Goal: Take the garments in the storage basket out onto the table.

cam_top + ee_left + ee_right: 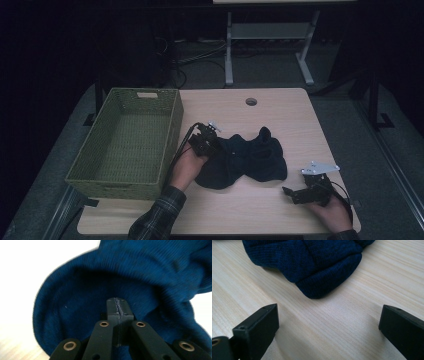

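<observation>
A dark blue knitted garment (245, 157) lies crumpled at the middle of the wooden table (280, 110). My left gripper (215, 146) is at the garment's left edge, held by a hand in a plaid sleeve. In the left gripper view its jaws are pressed flat together, and my left gripper (117, 301) pushes its tips into a fold of the blue knit (75, 302); no cloth shows between the pads. My right gripper (286, 191) rests near the table's front right, open, pointing left toward the garment. In the right gripper view, bare wood lies between the wide-apart jaws of my right gripper (327, 312), and the garment's hem (312, 262) lies beyond them.
A green woven basket (120, 186) stands on the table's left side, nothing in it. A round cable hole (251, 101) sits near the far edge. Behind the table stand the metal legs of another desk (229, 55) with cables on the floor.
</observation>
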`<state>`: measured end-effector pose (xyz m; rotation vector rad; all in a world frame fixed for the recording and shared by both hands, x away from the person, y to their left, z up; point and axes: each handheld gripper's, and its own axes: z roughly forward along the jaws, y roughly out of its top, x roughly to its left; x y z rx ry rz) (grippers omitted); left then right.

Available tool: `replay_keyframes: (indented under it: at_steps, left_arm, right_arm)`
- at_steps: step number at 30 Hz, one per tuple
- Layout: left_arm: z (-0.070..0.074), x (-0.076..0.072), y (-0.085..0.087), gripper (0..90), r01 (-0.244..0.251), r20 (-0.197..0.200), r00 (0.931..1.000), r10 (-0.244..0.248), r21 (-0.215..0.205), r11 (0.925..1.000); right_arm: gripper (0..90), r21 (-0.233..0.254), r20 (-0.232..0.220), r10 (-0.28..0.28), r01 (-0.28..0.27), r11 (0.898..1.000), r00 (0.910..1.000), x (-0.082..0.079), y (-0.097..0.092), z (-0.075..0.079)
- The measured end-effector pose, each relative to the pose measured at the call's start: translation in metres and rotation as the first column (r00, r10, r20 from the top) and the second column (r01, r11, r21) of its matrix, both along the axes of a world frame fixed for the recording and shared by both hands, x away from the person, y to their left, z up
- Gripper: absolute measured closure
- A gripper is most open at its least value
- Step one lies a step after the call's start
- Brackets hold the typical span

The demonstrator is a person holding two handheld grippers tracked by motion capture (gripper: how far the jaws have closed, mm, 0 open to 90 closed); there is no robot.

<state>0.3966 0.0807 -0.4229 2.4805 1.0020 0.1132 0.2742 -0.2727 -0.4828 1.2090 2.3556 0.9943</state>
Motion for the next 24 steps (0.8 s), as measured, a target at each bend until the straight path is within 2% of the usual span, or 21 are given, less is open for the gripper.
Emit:
replay_keyframes:
  at_steps: [5, 10, 17, 24]
  left_arm:
    - [-0.011, -0.003, 0.0, 90.0, 0.005, -0.032, 0.9995, -0.005, 0.015, 0.9999]
    - [-0.019, -0.012, -0.003, 90.0, 0.033, -0.061, 0.9976, -0.033, 0.007, 0.9994]
    - [-0.02, -0.029, -0.007, 90.0, 0.079, -0.073, 0.9941, -0.08, -0.016, 0.9967]
    - [-0.023, -0.054, -0.01, 90.0, 0.143, -0.076, 0.9862, -0.147, -0.06, 0.9879]
  right_arm:
    - [2.5, 0.0, 0.0, 0.0, 0.0, 1.0, 1.0, 0.0, 0.0, 0.0]
    - [2.5, 0.0, 0.0, 0.0, 0.0, 1.0, 1.0, 0.0, 0.0, 0.0]
    - [2.5, 0.0, 0.0, 0.0, 0.0, 1.0, 1.0, 0.0, 0.0, 0.0]
    - [2.5, -0.001, 0.0, 0.001, -0.001, 1.0, 1.0, 0.0, 0.0, 0.0]
